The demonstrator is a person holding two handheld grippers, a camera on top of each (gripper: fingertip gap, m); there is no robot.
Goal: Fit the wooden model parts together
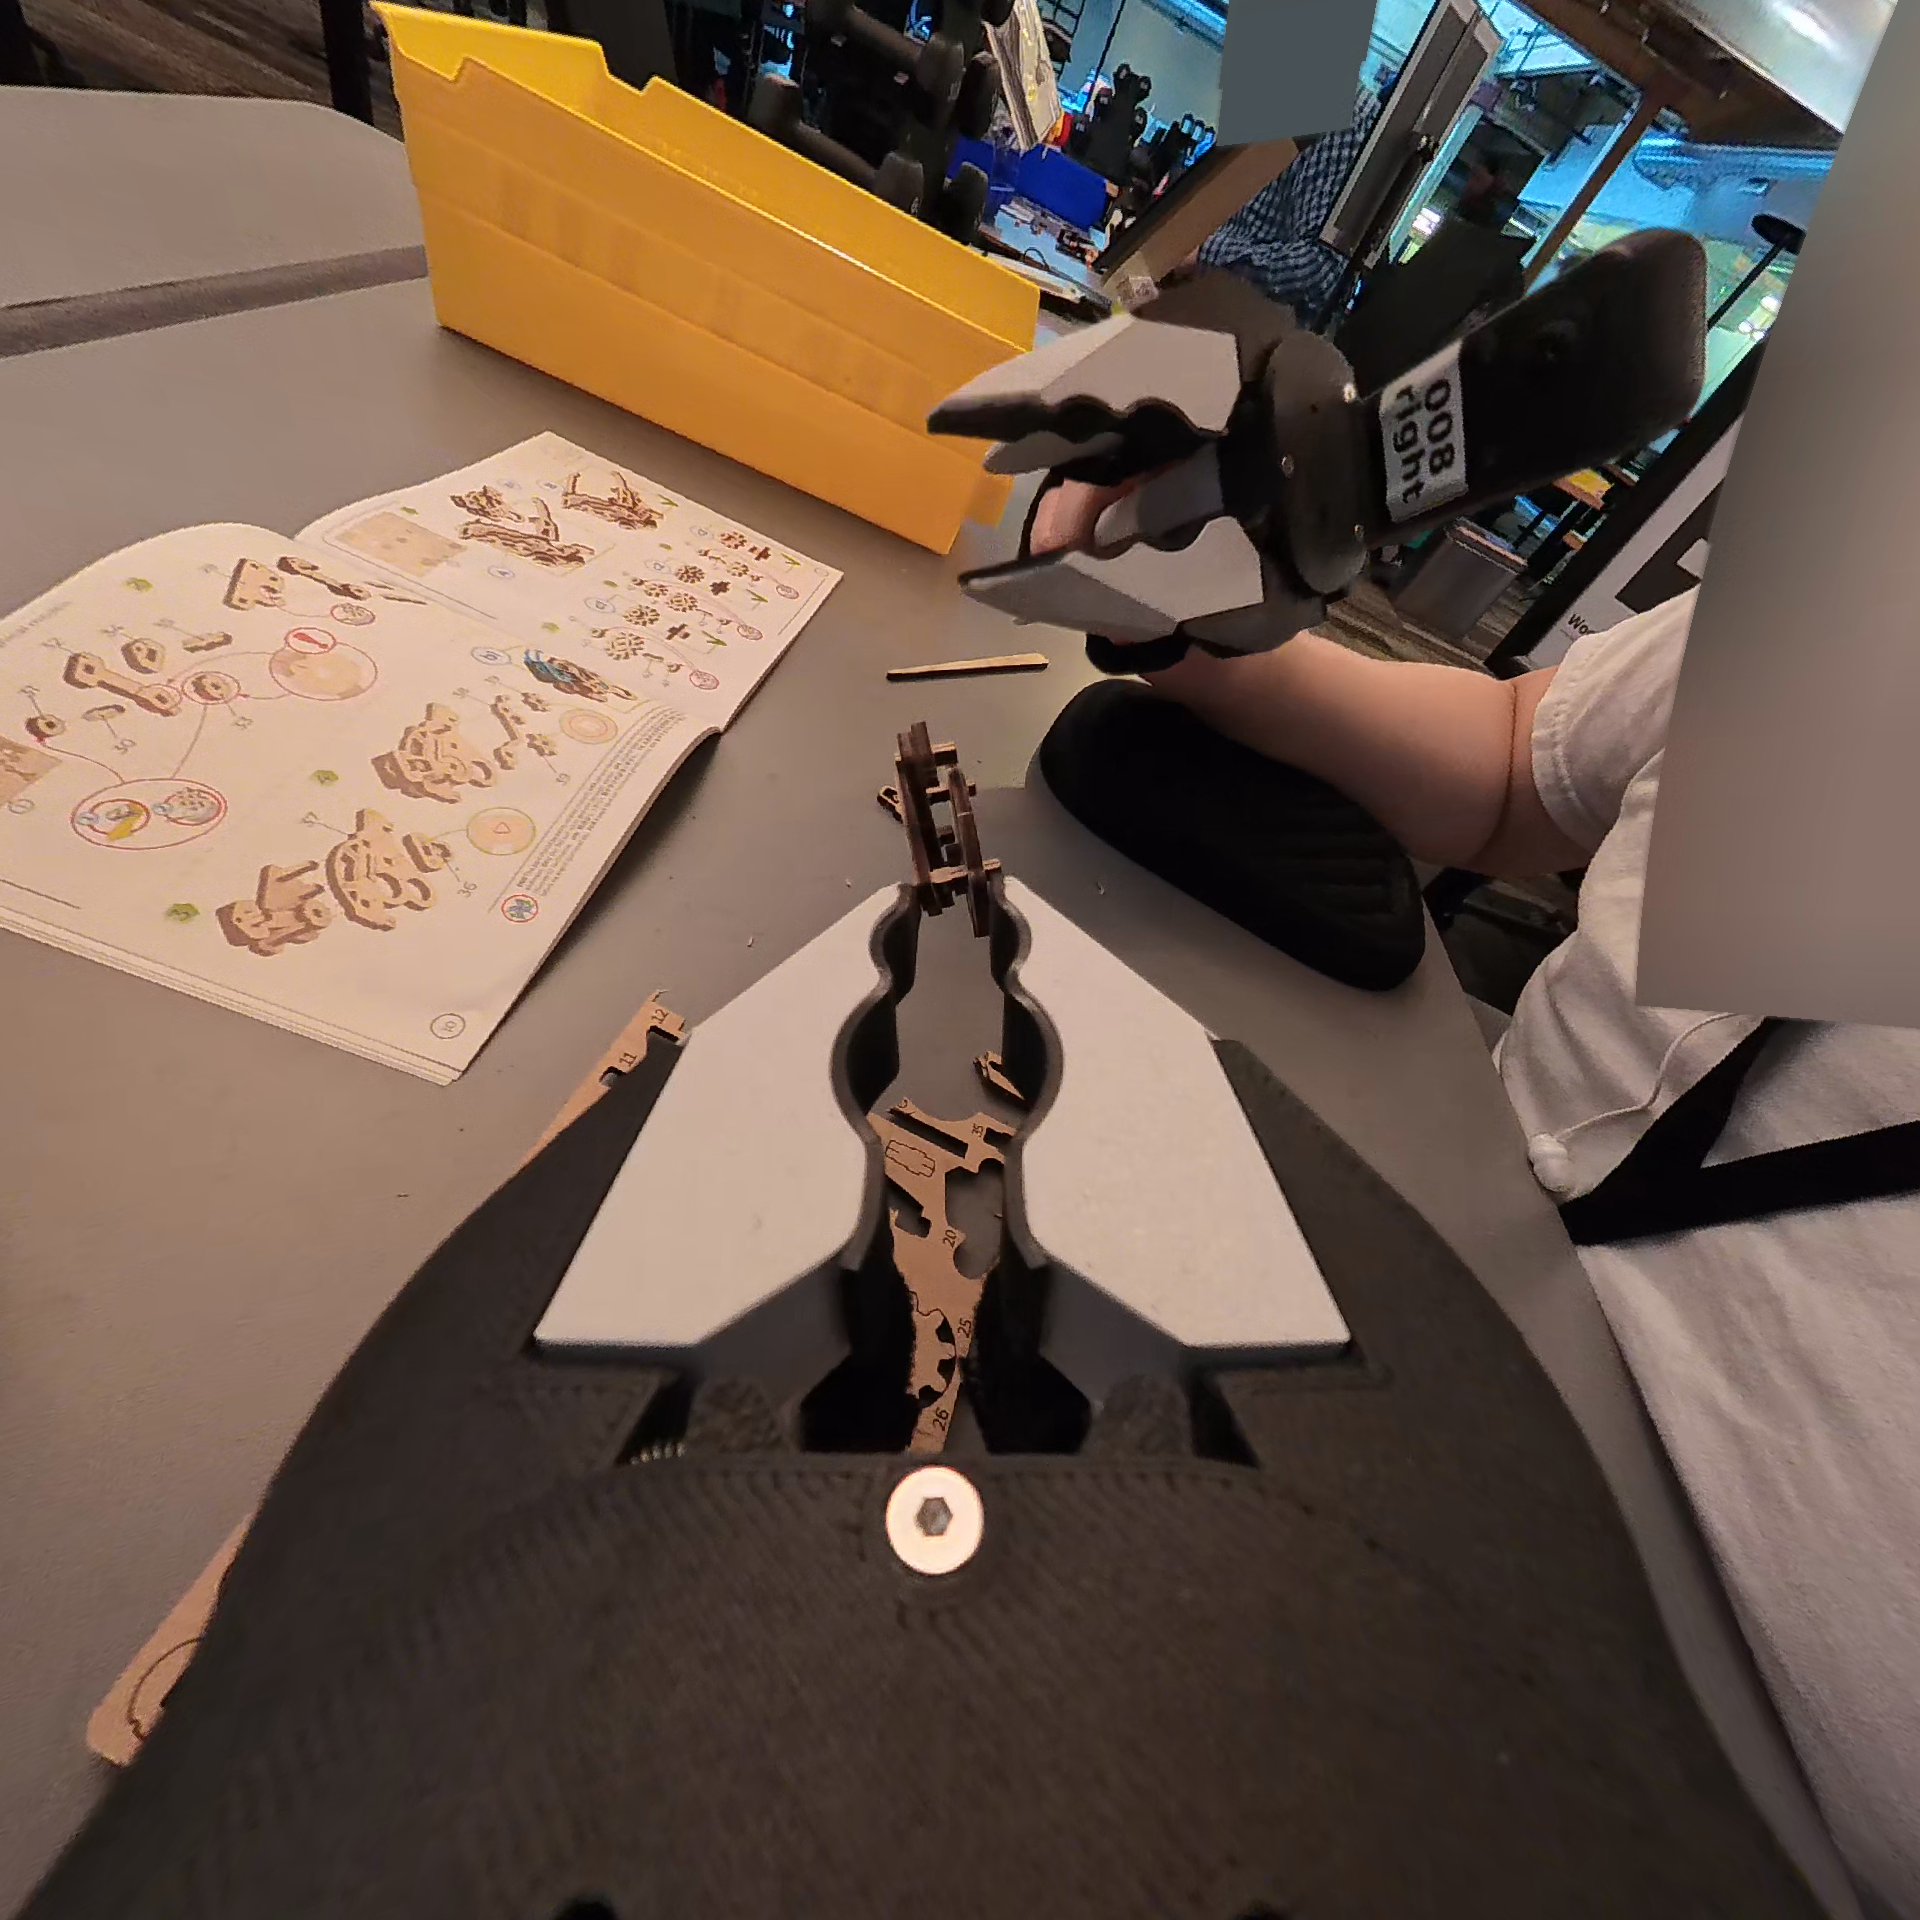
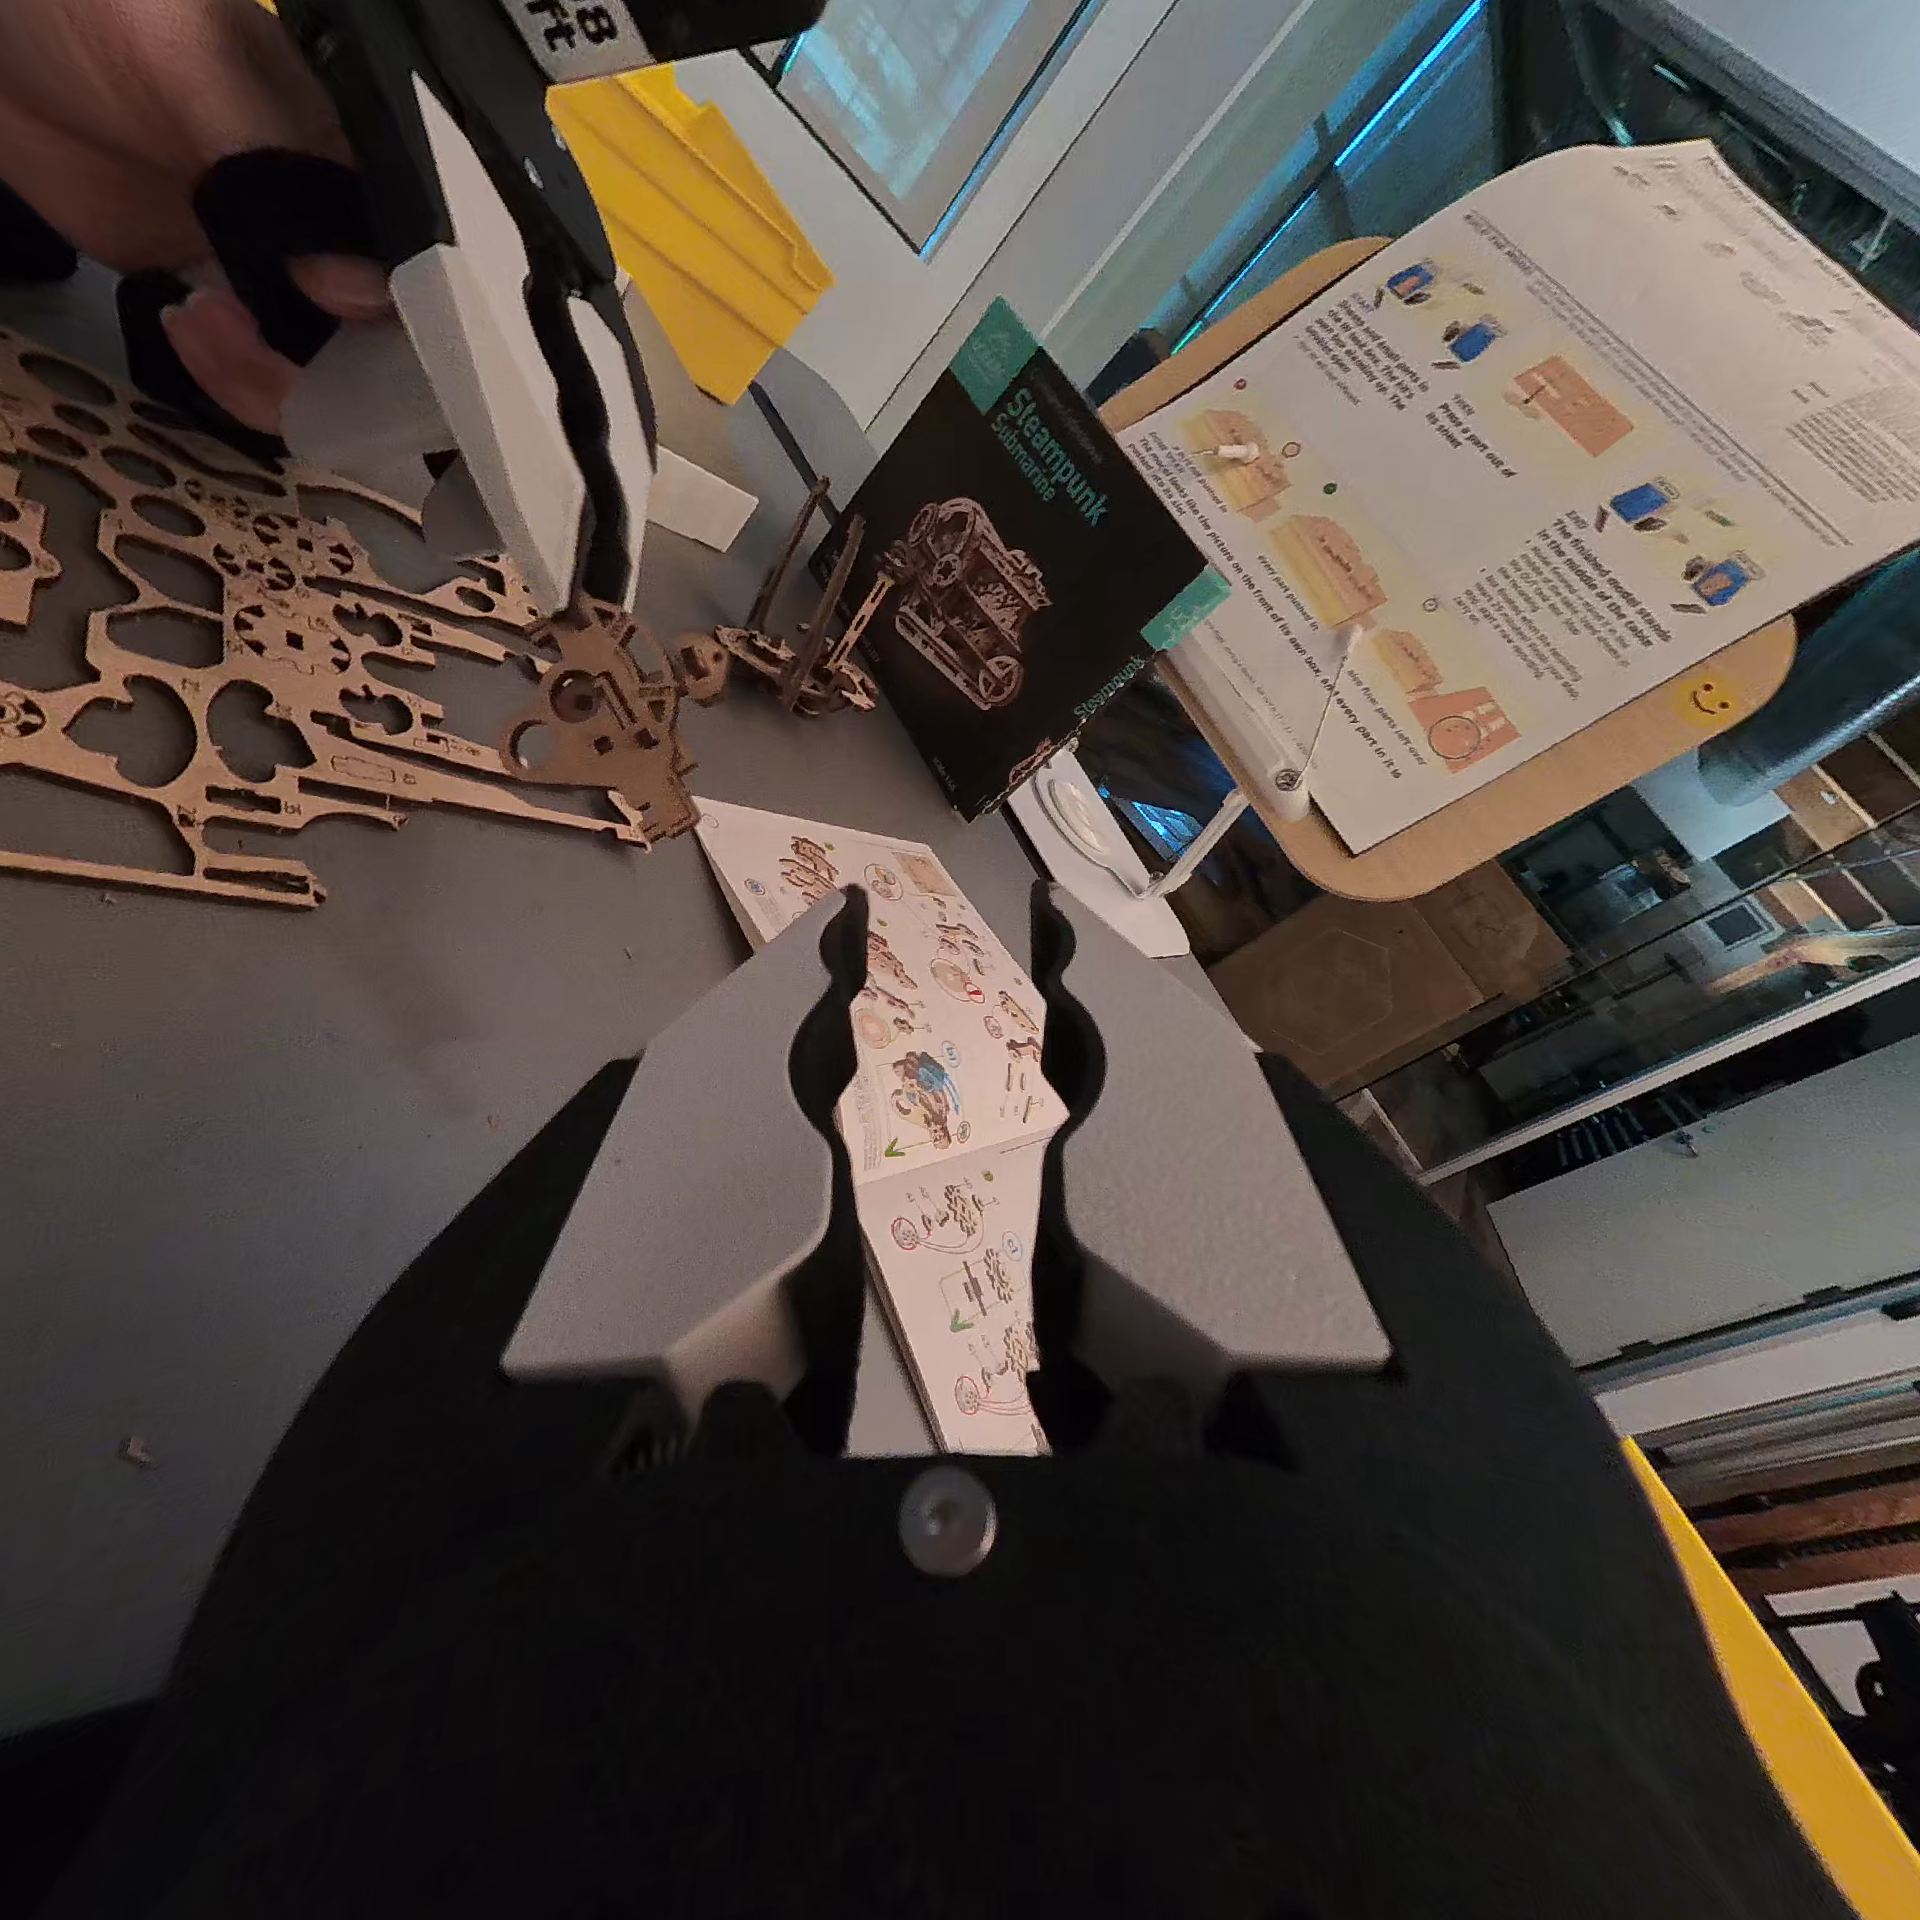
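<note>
My left gripper (image 1: 951,896) is shut on a dark wooden sub-assembly (image 1: 940,810) of flat plates and holds it by the tips just above the grey table (image 1: 727,831). In the right wrist view the same left gripper (image 2: 592,592) comes down from the upper left onto that assembly (image 2: 597,717). My right gripper (image 2: 945,904) is open and empty, raised over the instruction booklet (image 2: 935,1049). It also shows in the left wrist view (image 1: 956,504), up and to the right of the assembly, apart from it. A second small wooden assembly (image 2: 805,649) stands beyond.
A punched plywood parts sheet (image 2: 208,644) lies on the left, partly under my left gripper (image 1: 935,1278). The open booklet (image 1: 343,727), a thin wooden stick (image 1: 966,666), a yellow bin (image 1: 707,260), a black kit box (image 2: 1008,592), a sheet on a stand (image 2: 1507,488) and a black pad (image 1: 1226,831) surround the work spot. One gripper's finger ends stand about 10 cm off the other's.
</note>
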